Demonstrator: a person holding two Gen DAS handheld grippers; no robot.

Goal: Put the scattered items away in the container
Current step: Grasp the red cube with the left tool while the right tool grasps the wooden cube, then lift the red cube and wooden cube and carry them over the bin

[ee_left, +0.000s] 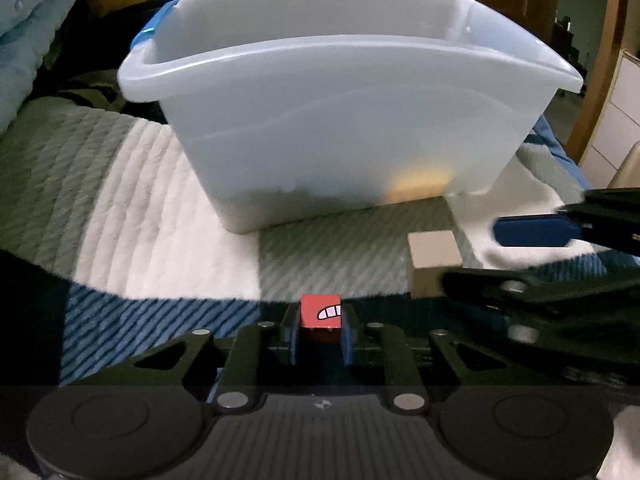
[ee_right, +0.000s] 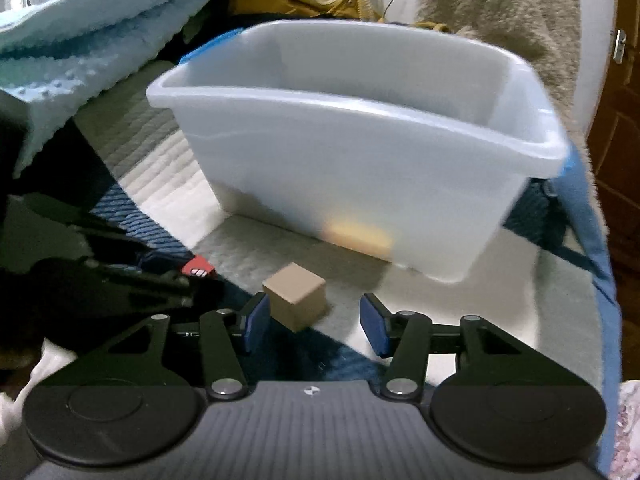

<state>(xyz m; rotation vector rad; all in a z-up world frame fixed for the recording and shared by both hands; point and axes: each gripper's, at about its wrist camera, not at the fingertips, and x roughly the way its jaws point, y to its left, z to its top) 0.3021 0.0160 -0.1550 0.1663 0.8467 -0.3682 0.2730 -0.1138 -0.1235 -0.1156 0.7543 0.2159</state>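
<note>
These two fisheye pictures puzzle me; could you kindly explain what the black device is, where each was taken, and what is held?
A person holds a two-finger gripper in each hand, each with a camera looking along its fingers. In the left view, the left gripper is shut on a red cube. In the right view, the right gripper is open around a tan cube, not gripping it. Both sit on a striped blanket before a translucent tub with something yellowish inside.

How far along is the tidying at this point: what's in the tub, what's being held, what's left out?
Done: a yellowish shape shows through the tub wall, seemingly already inside. In hand: the left gripper is shut on the red block. Left: the tan block sits on the blanket between the open right gripper's pads, ungripped.
</note>
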